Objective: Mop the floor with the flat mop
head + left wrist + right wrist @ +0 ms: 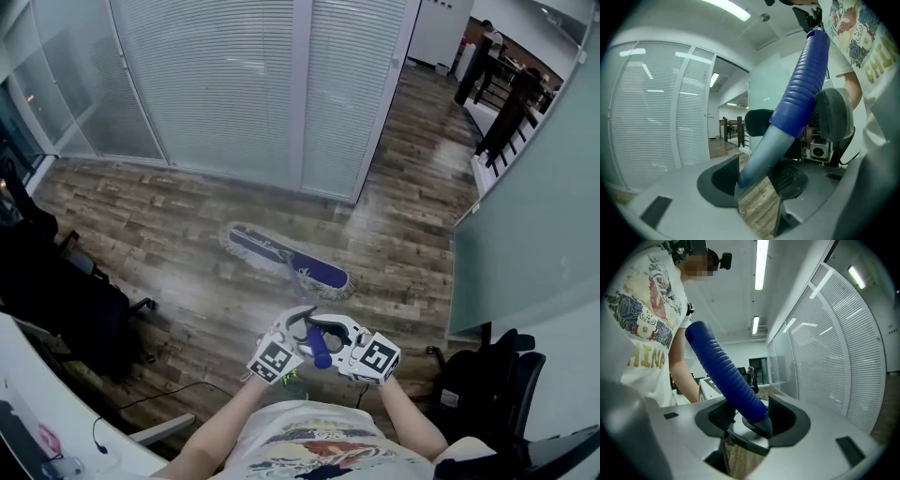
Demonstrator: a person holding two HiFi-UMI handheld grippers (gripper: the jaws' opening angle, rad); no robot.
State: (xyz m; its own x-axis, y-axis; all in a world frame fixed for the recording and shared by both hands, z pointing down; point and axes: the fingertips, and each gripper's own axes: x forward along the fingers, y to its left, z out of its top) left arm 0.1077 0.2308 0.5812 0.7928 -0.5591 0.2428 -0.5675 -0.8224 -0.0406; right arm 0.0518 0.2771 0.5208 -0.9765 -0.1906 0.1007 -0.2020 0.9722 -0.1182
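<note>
1. The flat mop [291, 260] lies on the wood-pattern floor [169, 225]. Its purple mop head [323, 274] rests flat, set at a slant, near the foot of the glass partition with blinds [234, 84].
2. The handle [319, 349] runs from the mop head back towards the person and ends in a ribbed blue sleeve [804, 79].
3. The left gripper [298, 323] is clamped on the handle. In the left gripper view the pale lower pole [764, 150] fills the gap between the two dark pads [719, 176], just below the sleeve.
4. The right gripper [336, 330] is clamped on the ribbed blue sleeve [726, 376]. In the right gripper view the sleeve passes between the pads [780, 416] and its dark end cap [759, 426] sits just beyond them.
5. In the head view both grippers sit close together, just in front of the person's torso, with the marker cubes facing up.
6. A dark office chair [56, 291] stands at the left and a second black chair [487, 384] at the right, both well apart from the mop head.
7. A white desk [37, 412] occupies the lower left corner, and a thin cable [159, 394] lies on the floor beside it.
</note>
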